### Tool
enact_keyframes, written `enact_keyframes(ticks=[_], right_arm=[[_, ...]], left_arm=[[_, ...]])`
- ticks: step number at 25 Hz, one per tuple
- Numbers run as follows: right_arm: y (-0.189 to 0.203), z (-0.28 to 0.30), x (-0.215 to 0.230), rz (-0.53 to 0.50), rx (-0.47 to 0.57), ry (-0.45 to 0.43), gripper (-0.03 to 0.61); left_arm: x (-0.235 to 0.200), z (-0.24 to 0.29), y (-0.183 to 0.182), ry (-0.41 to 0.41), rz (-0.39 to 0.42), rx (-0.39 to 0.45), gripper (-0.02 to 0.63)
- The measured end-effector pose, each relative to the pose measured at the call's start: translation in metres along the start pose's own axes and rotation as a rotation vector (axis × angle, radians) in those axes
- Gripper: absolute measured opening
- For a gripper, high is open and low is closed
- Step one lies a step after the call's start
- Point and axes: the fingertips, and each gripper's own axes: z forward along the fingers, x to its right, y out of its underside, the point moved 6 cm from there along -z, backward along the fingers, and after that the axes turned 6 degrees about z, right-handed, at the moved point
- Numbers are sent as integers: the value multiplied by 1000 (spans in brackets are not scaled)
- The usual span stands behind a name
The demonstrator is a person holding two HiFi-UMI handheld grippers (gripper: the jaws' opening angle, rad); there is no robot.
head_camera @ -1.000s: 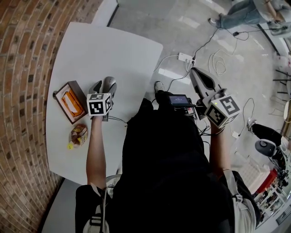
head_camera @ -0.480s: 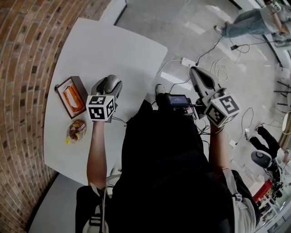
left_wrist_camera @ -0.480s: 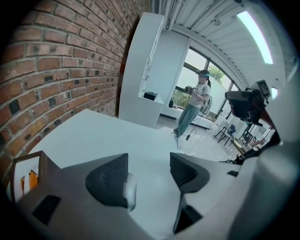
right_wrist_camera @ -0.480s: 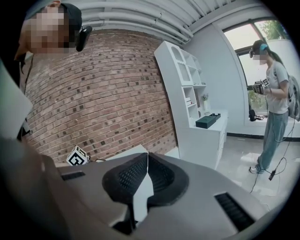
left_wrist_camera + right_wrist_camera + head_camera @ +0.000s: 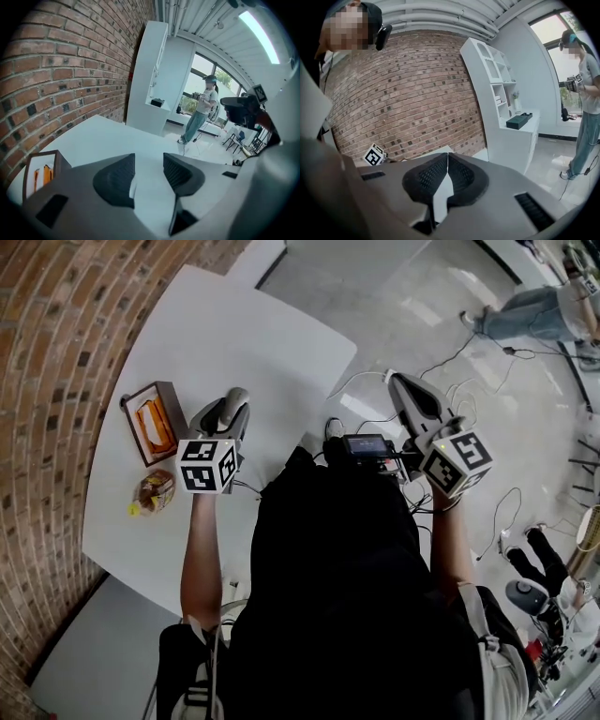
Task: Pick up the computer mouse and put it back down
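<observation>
No computer mouse shows in any view. My left gripper is held above the white table, near its right edge. In the left gripper view its jaws stand apart with only bare table showing between them; they have just been closing on nothing. My right gripper hangs off the table, over the floor. In the right gripper view its pads meet, so it is shut and holds nothing.
A wooden box with orange contents and a snack packet lie on the table's left side, by the brick wall. Cables trail across the floor. A person stands beyond a white shelf unit.
The left gripper has lifted away from the table and its jaws have drawn closer together. The right gripper has shifted only slightly.
</observation>
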Motion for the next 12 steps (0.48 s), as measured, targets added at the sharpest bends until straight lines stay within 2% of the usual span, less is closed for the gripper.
enact_keyframes(ticks=[7, 12], right_arm=[[-10, 14, 6, -21, -19, -99, 17], [-16, 24, 5, -39, -30, -163, 17]], left_arm=[[18, -28, -21, -97, -57, 119, 84], [30, -47, -29, -133, -114, 180, 44]])
